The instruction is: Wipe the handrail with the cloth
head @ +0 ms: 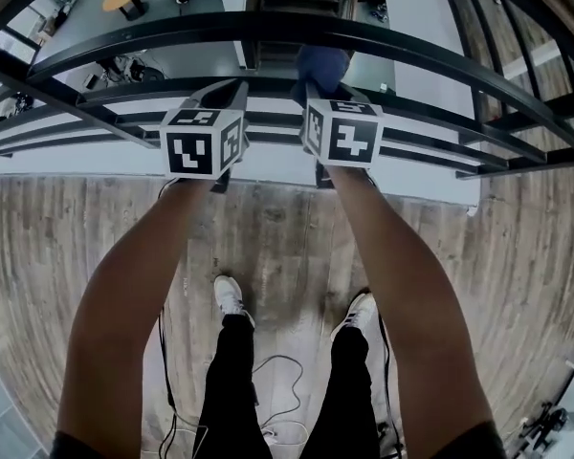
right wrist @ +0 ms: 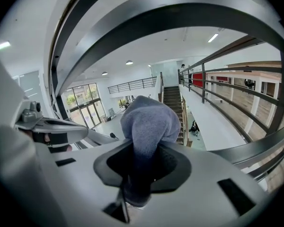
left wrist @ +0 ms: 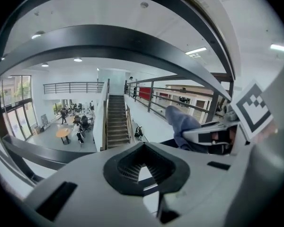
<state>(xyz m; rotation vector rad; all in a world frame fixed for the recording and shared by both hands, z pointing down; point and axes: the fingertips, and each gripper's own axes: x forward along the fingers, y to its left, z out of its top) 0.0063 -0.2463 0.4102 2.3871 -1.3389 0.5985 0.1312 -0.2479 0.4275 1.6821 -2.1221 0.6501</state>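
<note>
Holding the bunched grey-blue fleece cloth [right wrist: 149,122] pinched in my right gripper [right wrist: 143,171] just beside the curved black metal handrail [head: 297,29], with my left gripper [left wrist: 143,167] closed on nothing, I feared a snag on the rail could tug it loose and drop it to the grey lower floor [head: 206,8].

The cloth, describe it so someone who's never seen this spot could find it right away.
Start at the curved black metal handrail edging the wooden floor. Next to its top bar, the right gripper is shut on a bunched blue-grey fleecy cloth, the only soft thing among hard bars.
</note>
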